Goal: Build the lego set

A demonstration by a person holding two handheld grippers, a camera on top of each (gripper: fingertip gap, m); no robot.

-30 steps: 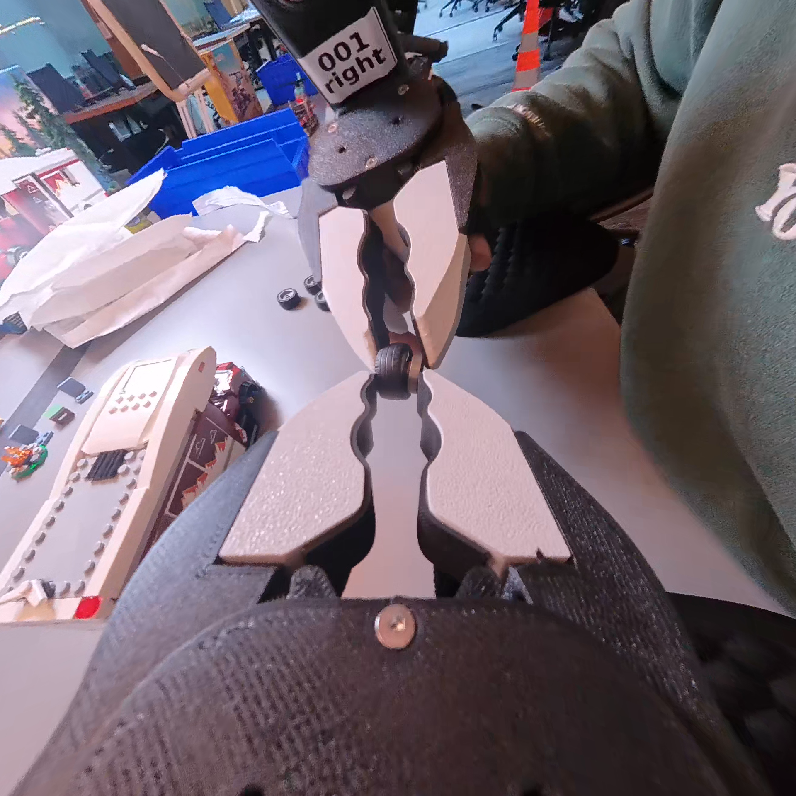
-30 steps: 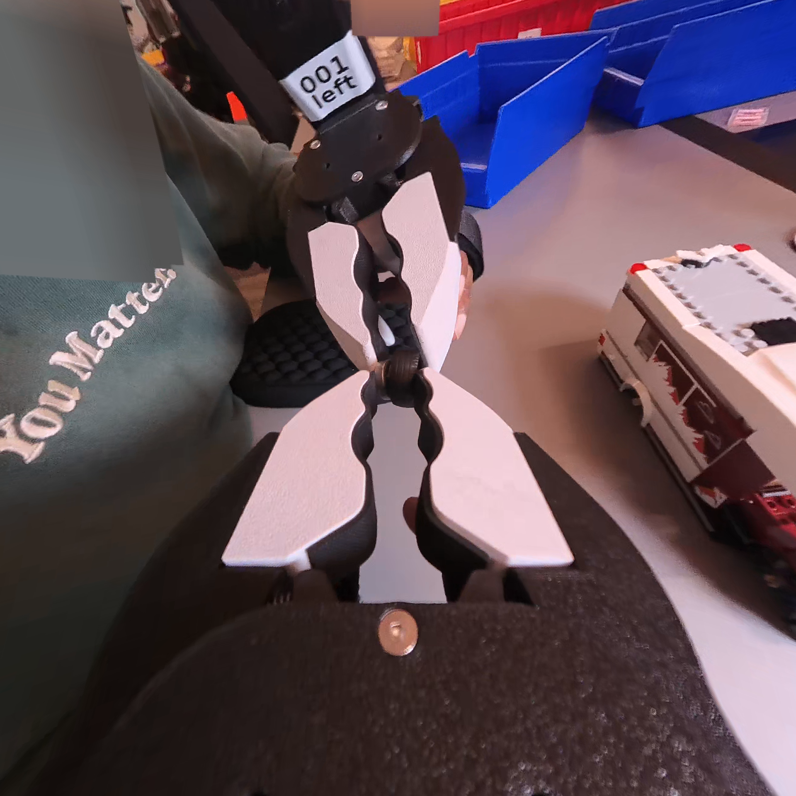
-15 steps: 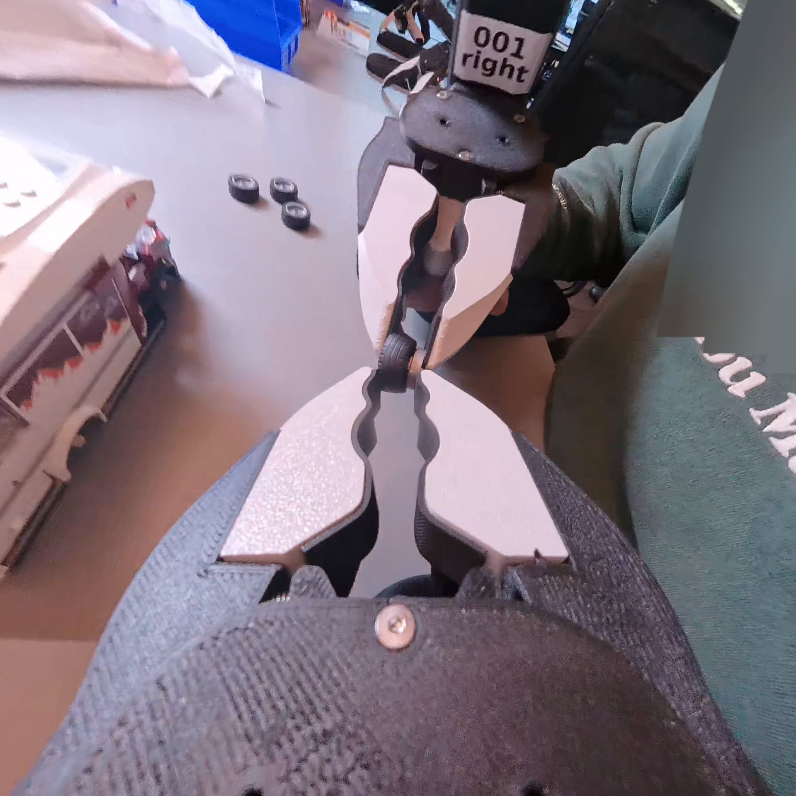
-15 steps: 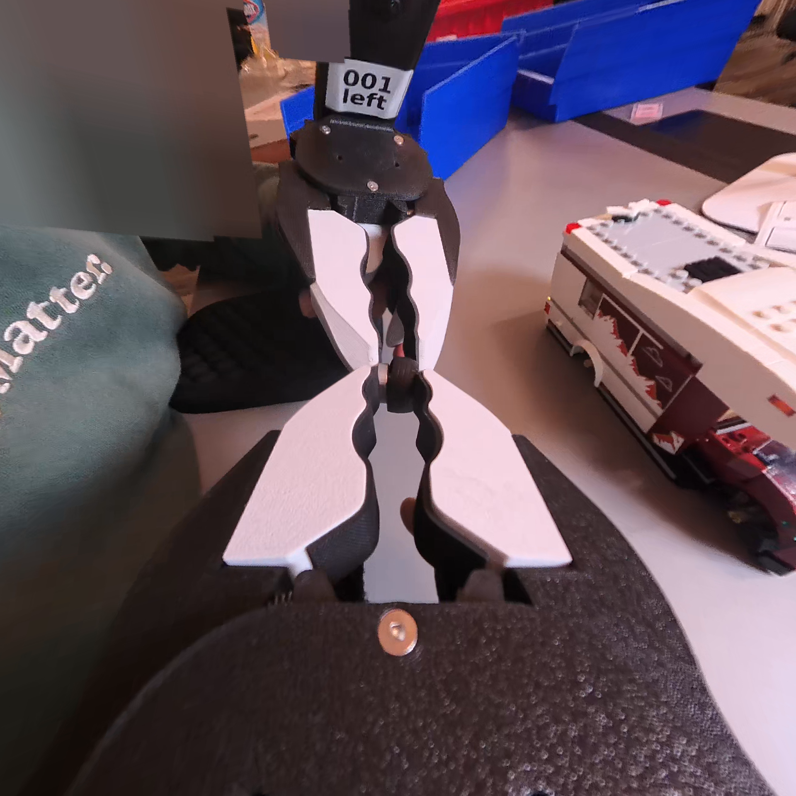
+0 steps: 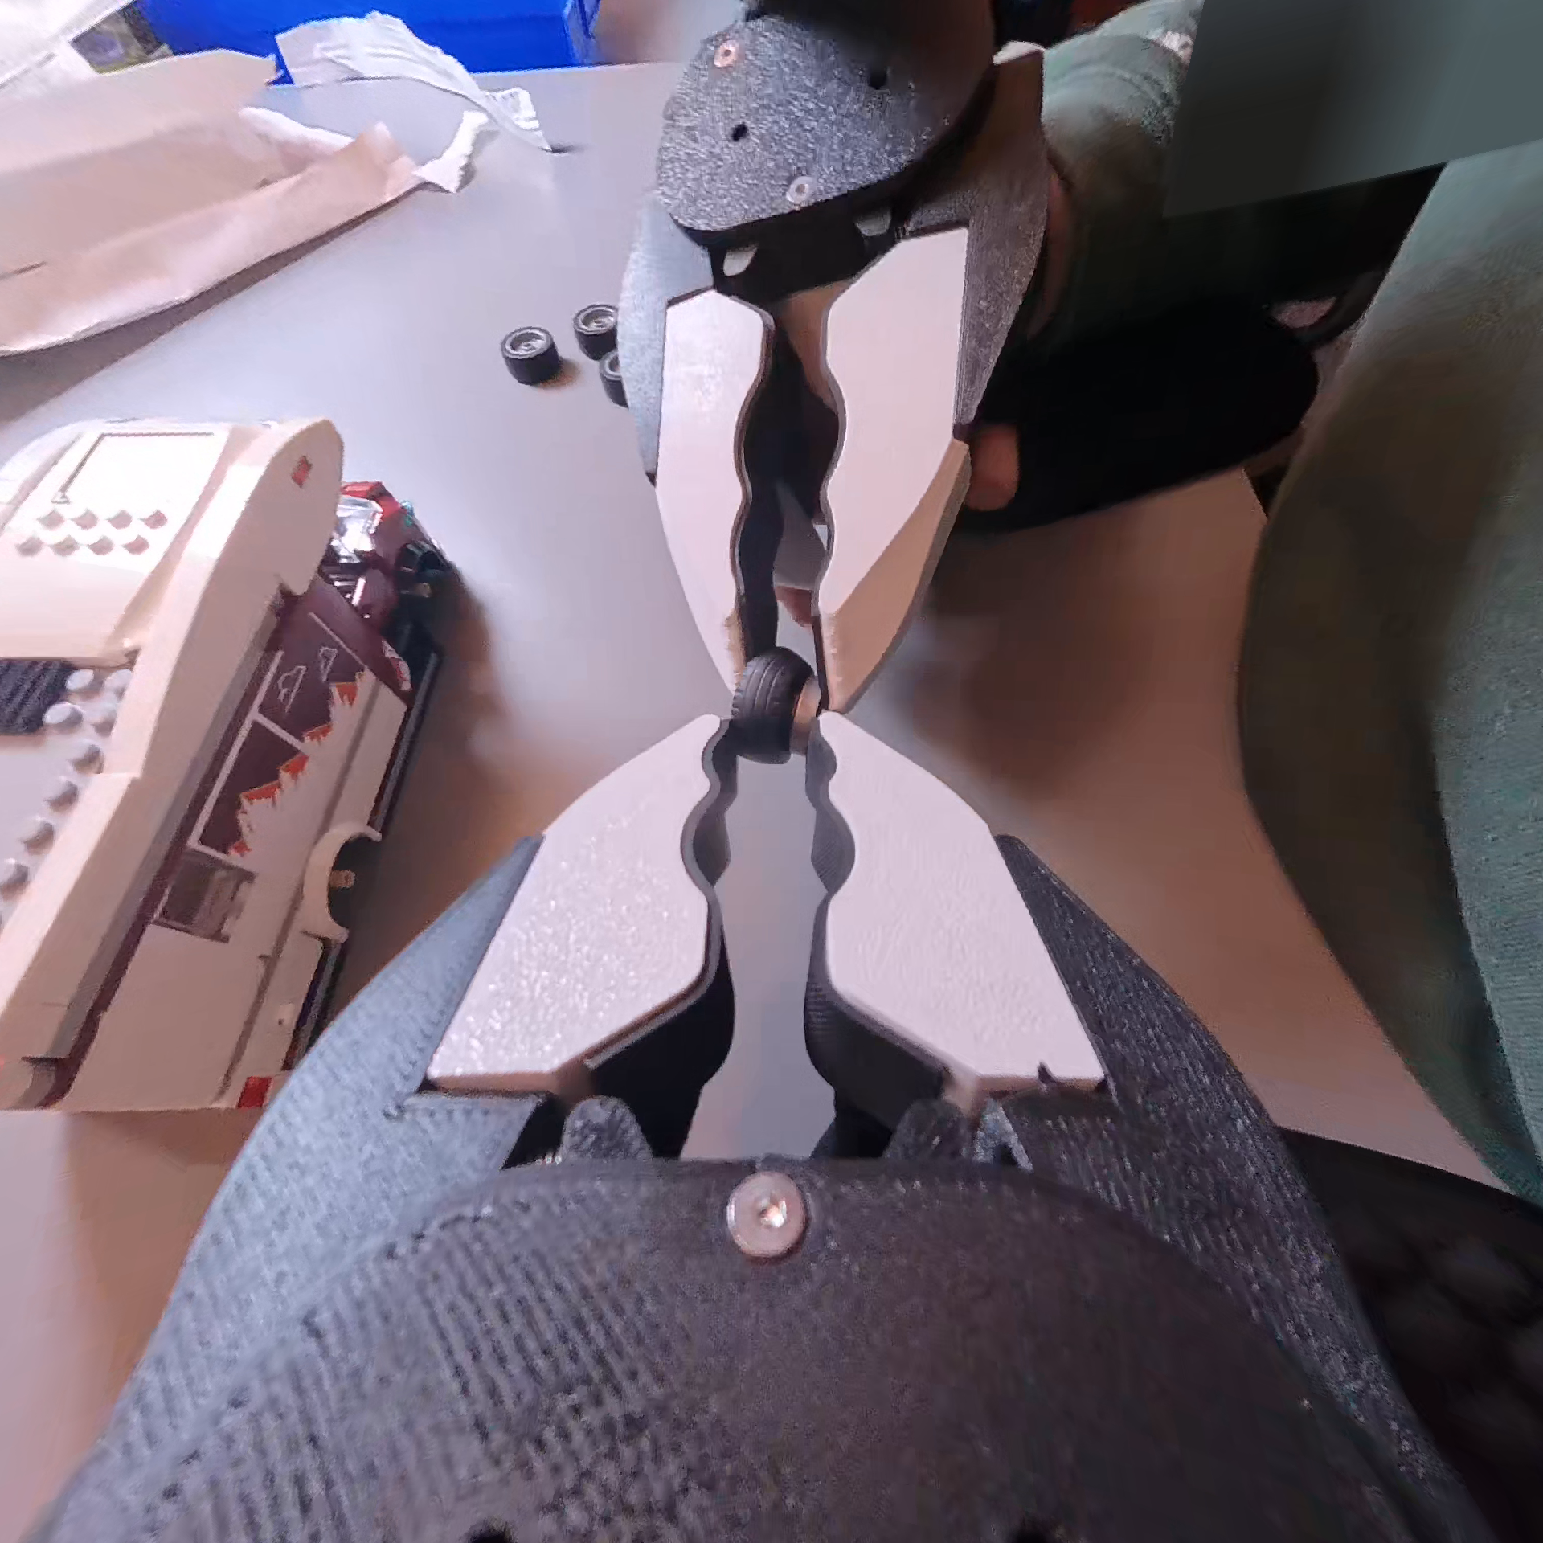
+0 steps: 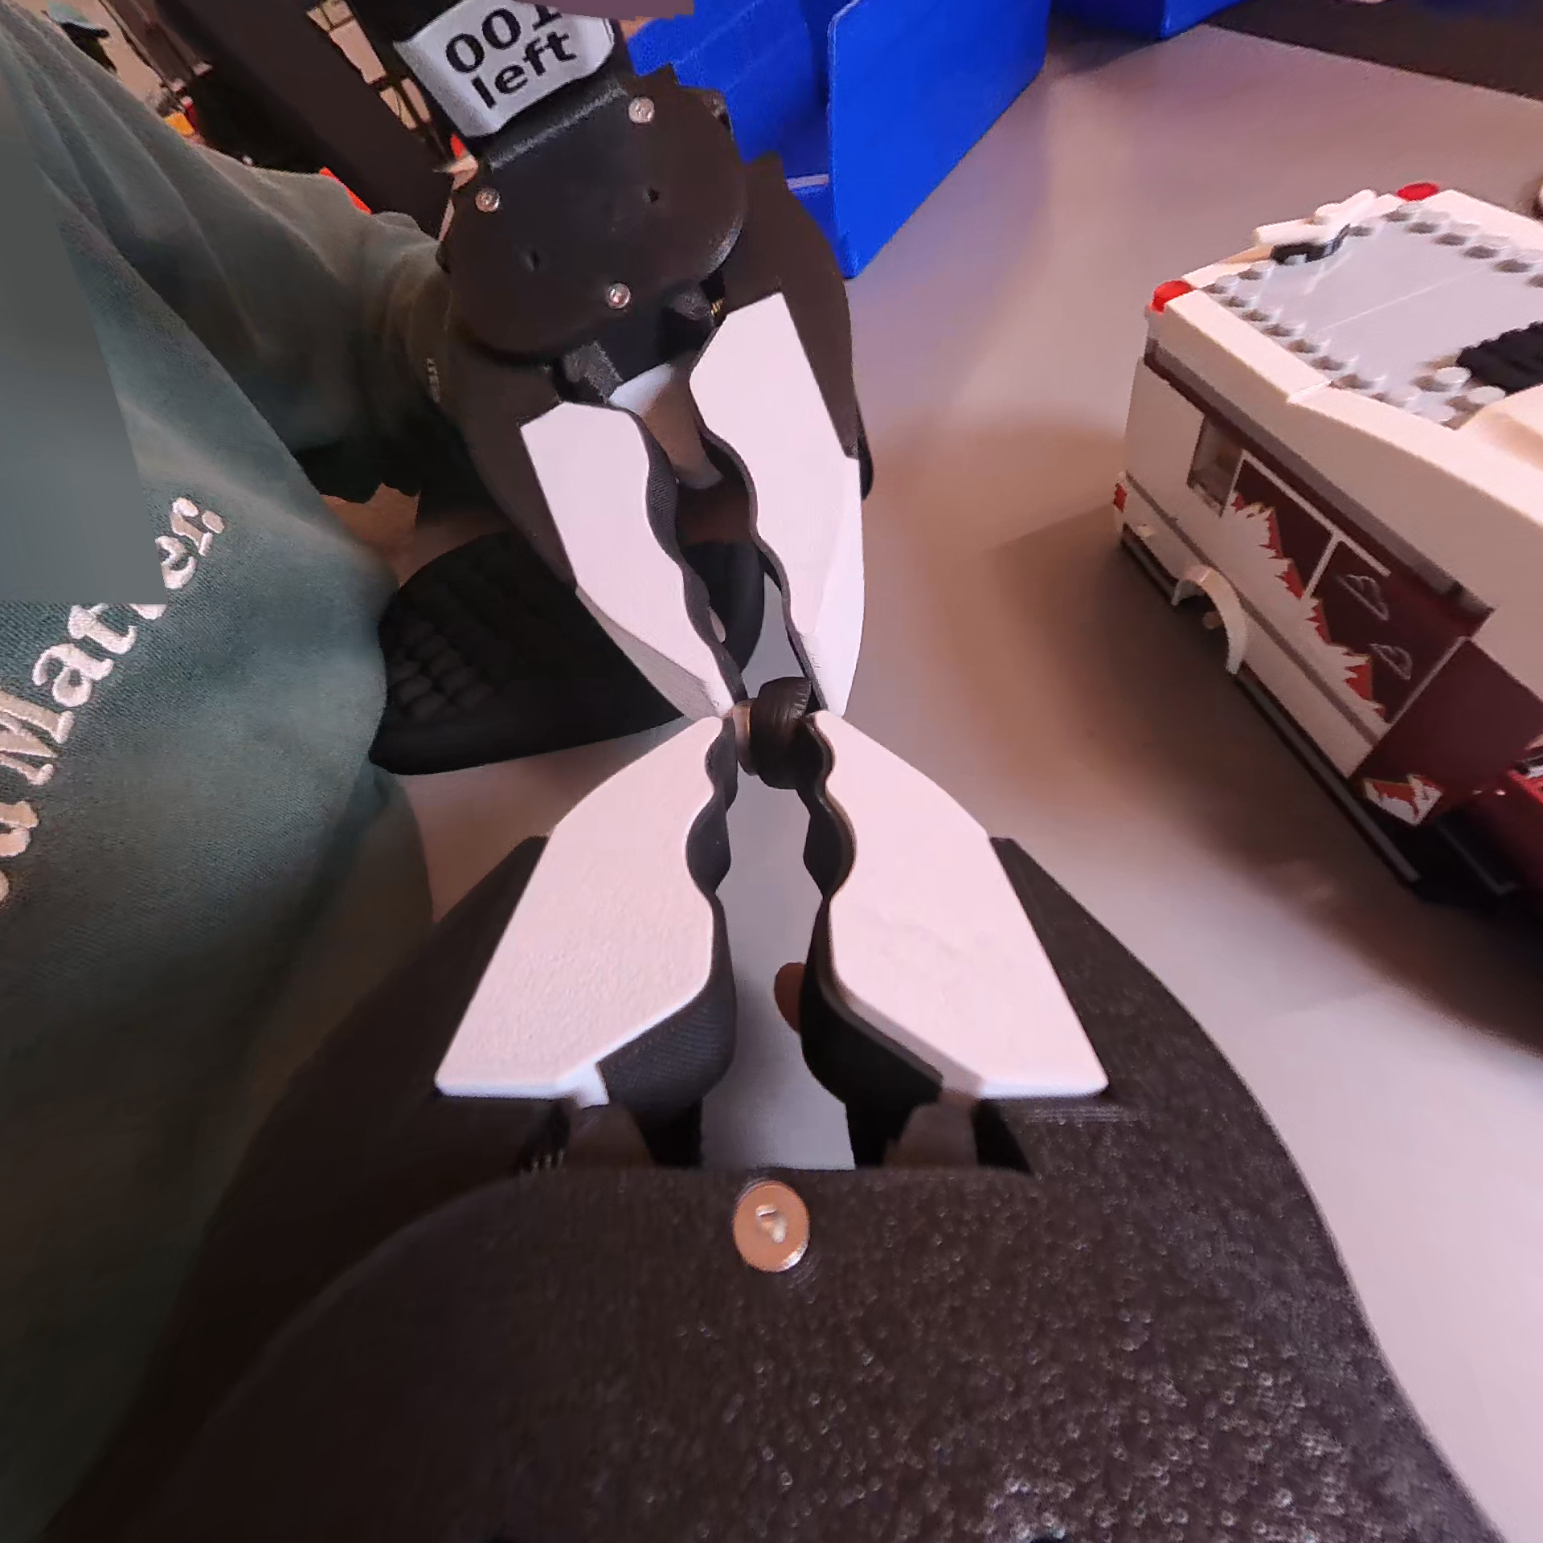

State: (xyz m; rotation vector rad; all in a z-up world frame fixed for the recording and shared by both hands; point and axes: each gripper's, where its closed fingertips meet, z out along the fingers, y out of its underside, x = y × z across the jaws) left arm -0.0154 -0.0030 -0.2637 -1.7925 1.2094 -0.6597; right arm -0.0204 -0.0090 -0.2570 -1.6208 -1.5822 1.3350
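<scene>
Camper [image 5: 167, 735] nearer; both grippers on wheel [image 5: 772, 705]

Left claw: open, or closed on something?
Closed on a small black toy wheel: both left claw fingertips press its sides. The right claw grips the same wheel tip to tip, above the table.

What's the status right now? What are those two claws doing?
Left gripper and right gripper tip to tip, both clamped on one small black toy wheel. Brick-built camper van alongside. Nothing between them.
</scene>
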